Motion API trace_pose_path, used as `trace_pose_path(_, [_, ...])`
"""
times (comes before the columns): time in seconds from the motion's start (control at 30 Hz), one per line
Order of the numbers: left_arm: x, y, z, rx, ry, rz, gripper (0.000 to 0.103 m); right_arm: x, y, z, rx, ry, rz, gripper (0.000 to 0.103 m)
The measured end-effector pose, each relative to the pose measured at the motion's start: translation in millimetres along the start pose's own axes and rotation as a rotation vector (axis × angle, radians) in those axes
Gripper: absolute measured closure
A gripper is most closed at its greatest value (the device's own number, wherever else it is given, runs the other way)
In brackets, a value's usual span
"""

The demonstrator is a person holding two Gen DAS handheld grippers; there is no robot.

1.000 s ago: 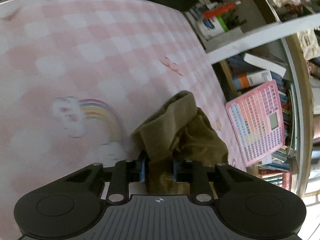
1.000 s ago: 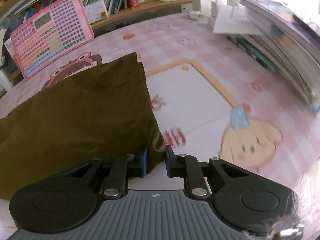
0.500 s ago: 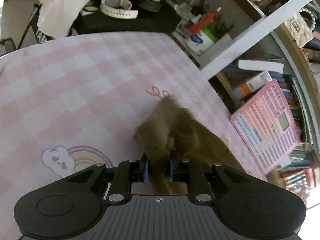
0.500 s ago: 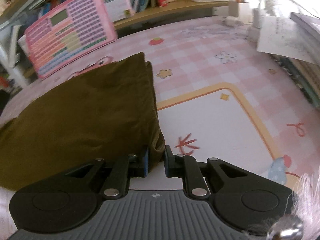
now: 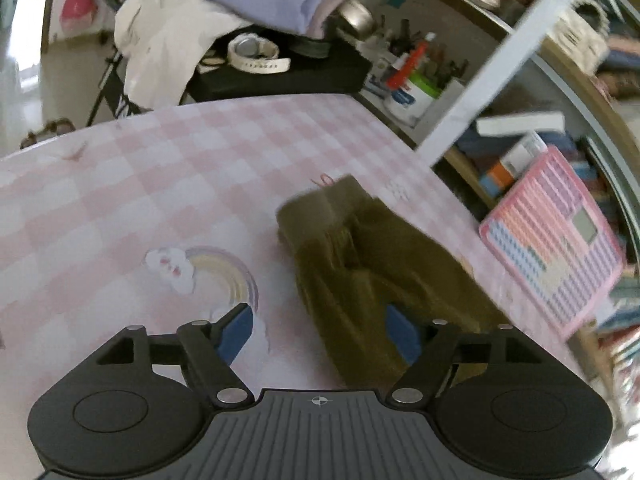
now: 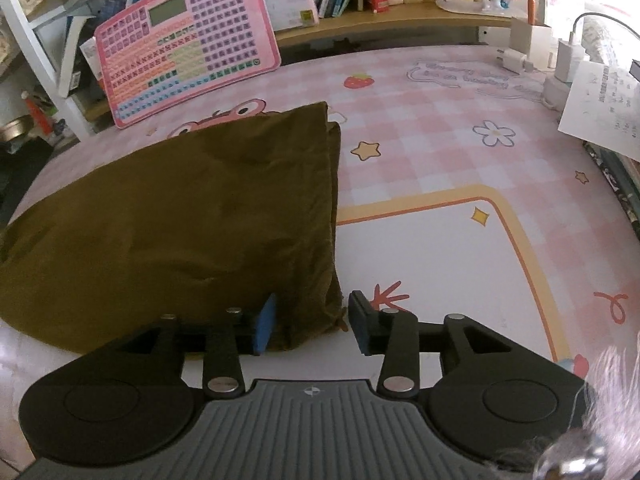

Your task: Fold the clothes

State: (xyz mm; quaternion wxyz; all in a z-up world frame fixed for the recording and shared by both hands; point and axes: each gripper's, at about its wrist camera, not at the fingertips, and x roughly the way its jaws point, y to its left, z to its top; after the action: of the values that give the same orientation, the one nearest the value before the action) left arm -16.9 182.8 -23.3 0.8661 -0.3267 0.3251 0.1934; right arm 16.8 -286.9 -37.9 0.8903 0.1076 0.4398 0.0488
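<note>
An olive-brown garment lies folded flat on the pink checked table mat; in the left wrist view its bunched end lies rumpled on the mat. My left gripper is open, its jaws wide apart, with the cloth's end lying between them. My right gripper is open, its jaws spread on either side of the garment's near right corner.
A pink toy keyboard leans against the bookshelf behind the garment and also shows in the left wrist view. Chargers and papers sit at the right edge. A pile of clothes and a pen pot lie beyond the table's far end.
Both grippers were shut on the garment's ends and have opened, letting the cloth drop onto the mat. The left gripper has drawn back a little.
</note>
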Motion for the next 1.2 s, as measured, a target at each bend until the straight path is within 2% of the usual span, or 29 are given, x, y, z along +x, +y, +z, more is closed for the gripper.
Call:
trace_pose_path(0.13, [-20.4,-18.7,-29.3,0.074,-0.006,0.016,0.024,-16.3,4.8,-3.1,-0.052,-0.034,0.022,0.049])
trace_pose_path(0.37, [-40.6,-41.9,-71.7,0.090,0.032,0.000,0.023,-36.1,28.4,-21.1,-0.221,-0.052,0.084,0.027])
trace_pose_path(0.5, [-52.9,-54.1,-89.4,0.154,0.029,0.005,0.015,-37.2,38.1,-24.5,-0.279,-0.045,0.104,0.018])
trace_pose_path(0.7, [-57.3,-68.1,-108.6,0.323,0.032,0.068,0.011,-35.2,50.8,-29.3,-0.315,-0.025,0.098,0.004])
trace_pose_path(0.83, [-53.7,-74.7,-110.9,0.429,0.054,0.043,0.011,-34.4,64.8,-32.2,-0.320,-0.021,0.086,0.002])
trace_pose_path(1.03, [-45.1,-65.3,-104.9,0.438,0.128,-0.039,0.011,-36.2,92.9,-36.1,-0.311,-0.023,0.067,0.002])
trace_pose_path(1.2, [-37.9,-58.1,-93.1,0.486,0.163,-0.083,0.011,-36.6,114.2,-40.7,-0.282,-0.029,0.036,0.001])
